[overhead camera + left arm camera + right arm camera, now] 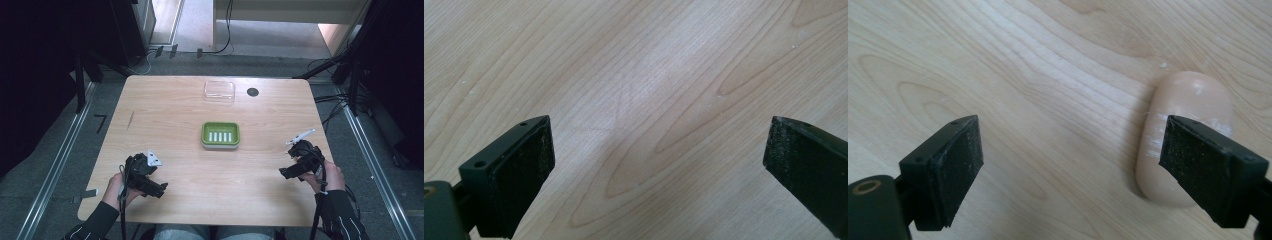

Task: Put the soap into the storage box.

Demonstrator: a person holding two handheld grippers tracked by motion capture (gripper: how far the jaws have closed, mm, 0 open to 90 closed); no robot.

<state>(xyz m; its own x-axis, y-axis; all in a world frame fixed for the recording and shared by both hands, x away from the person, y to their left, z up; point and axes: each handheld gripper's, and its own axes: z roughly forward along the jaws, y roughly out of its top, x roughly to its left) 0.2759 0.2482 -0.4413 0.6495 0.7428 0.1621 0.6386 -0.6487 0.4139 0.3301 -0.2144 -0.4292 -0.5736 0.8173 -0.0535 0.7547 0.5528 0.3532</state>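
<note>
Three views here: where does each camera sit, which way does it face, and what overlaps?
High view: above the person's side, facing forward and down on the table; forearms, both hands, left gripper, right gripper, green dish.
Left gripper view: rides the left gripper, faces bare wood; its black fingers stand apart.
Right gripper view: rides the right gripper, faces a tan soap bar; fingers apart.
Shared: the tabletop.

No writing or labels can be read anywhere (nothing legible).

A lab-like recording space: a lone wooden counter on grey carpet, floor rails, trailing cables.
</note>
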